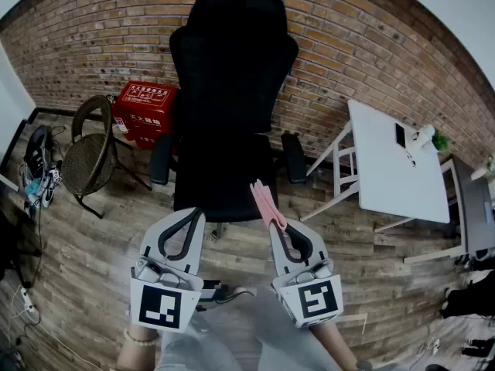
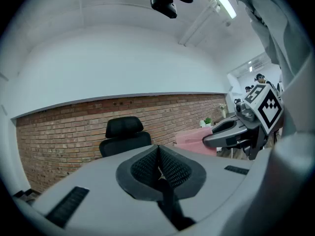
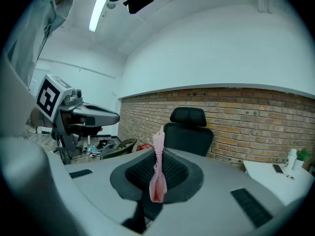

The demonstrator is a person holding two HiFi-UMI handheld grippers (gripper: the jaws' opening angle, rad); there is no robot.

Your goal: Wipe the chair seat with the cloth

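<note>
A black office chair stands against a brick wall on a wooden plank floor, its seat facing the person. The right gripper has its fingers closed on a pink cloth. In the right gripper view the cloth is pinched between the ribbed black pads and stands up as a narrow folded strip in front of the chair. From the head view the strip's free end shows over the seat's front right corner (whether it touches the seat cannot be told). The left gripper hangs just beside the seat's front left edge, and its fingers are pressed together with nothing between them. A red box and a wicker chair sit to the left of the office chair. A white desk stands to the right.
</note>
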